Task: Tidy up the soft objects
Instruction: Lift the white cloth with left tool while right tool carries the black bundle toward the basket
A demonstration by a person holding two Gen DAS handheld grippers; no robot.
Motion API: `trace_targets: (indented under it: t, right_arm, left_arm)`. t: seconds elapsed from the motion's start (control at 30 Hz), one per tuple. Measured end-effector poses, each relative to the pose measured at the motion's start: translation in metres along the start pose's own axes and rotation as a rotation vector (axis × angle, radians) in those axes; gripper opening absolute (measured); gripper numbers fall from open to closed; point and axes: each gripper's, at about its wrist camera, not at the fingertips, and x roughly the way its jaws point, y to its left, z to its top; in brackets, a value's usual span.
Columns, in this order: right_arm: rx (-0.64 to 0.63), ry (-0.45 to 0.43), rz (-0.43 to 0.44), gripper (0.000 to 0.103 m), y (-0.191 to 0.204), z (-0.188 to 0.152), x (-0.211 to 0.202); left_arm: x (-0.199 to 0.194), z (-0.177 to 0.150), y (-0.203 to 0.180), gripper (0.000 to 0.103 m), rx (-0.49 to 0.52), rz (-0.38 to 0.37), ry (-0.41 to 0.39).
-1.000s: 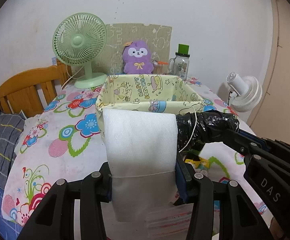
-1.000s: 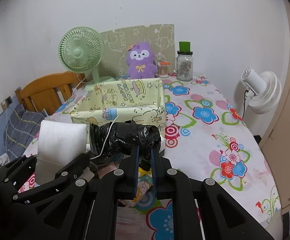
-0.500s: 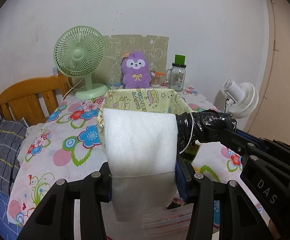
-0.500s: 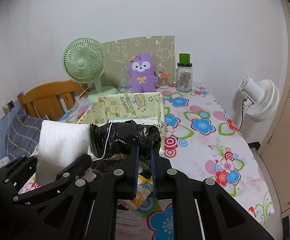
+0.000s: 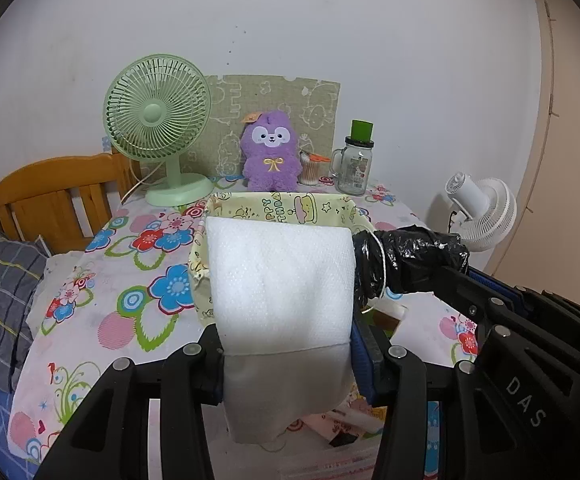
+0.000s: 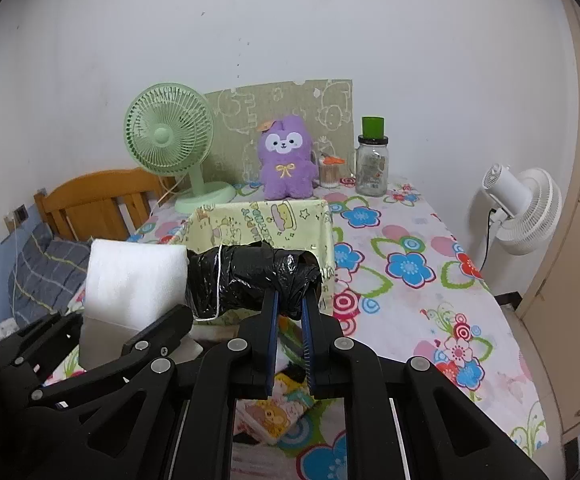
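Note:
A folded white foam sheet [image 5: 282,292] hangs in the air, with my left gripper [image 5: 286,344] shut on it. Right beside it is a black plastic bag roll [image 5: 410,260] tied with white string, and my right gripper [image 6: 289,304] is shut on its end. The foam sheet [image 6: 134,276] and the roll [image 6: 250,280] touch side by side in the right wrist view. Both are held above the table, just in front of the yellow cartoon-print fabric bin [image 5: 274,206], [image 6: 258,224]. The bin's inside is mostly hidden behind them.
At the back stand a green desk fan [image 5: 158,120], a purple plush toy [image 5: 272,156], a glass jar with a green lid [image 5: 354,160] and a small cup of swabs [image 6: 329,172]. A white fan [image 6: 522,208] is off the right table edge. Small printed packets [image 6: 278,408] lie under the grippers.
Both grippers with their loads have risen a little and tilted up, so the bin sits lower and farther in view. The grips have not changed.

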Motion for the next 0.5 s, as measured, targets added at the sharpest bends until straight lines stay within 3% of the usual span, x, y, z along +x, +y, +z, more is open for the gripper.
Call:
trace_targets:
  t: [0.5]
  right_arm:
    - [-0.010,-0.023,-0.008,0.014,0.001,0.018,0.024]
  left_arm:
    - [0.025,0.022,0.007,0.049,-0.004,0.012,-0.006]
